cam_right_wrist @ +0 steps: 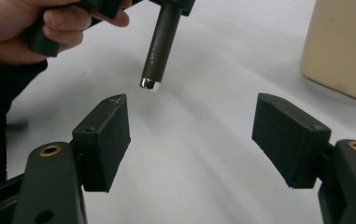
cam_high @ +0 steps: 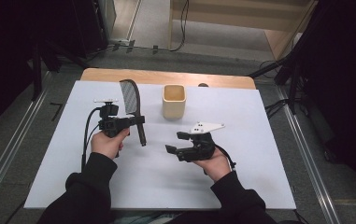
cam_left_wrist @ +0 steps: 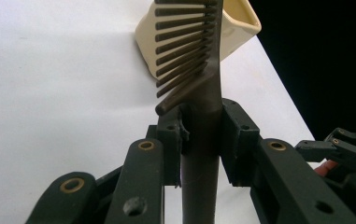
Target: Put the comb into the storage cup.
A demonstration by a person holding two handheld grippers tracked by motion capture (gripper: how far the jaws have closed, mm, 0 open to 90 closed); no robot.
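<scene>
Comb (cam_high: 132,100) held above the white table (cam_high: 241,177), left of the cup (cam_high: 173,101). Long axis runs near-to-far: teeth end away from the person, handle tip toward them. Left gripper (cam_high: 136,120) clamped on the handle just below the teeth. Right gripper (cam_high: 174,142) jaws spread, nothing between. Wood table edge beyond; grey floor, cables, dark stands around.

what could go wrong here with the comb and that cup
1. The left gripper clamps the dark brown plastic comb only at the neck where teeth meet handle, so it may pivot or slip.
2. The cream square cup stands close beside the comb's teeth; a swing might tip it.
3. The open right gripper sits near the handle's free end and may knock it.
</scene>
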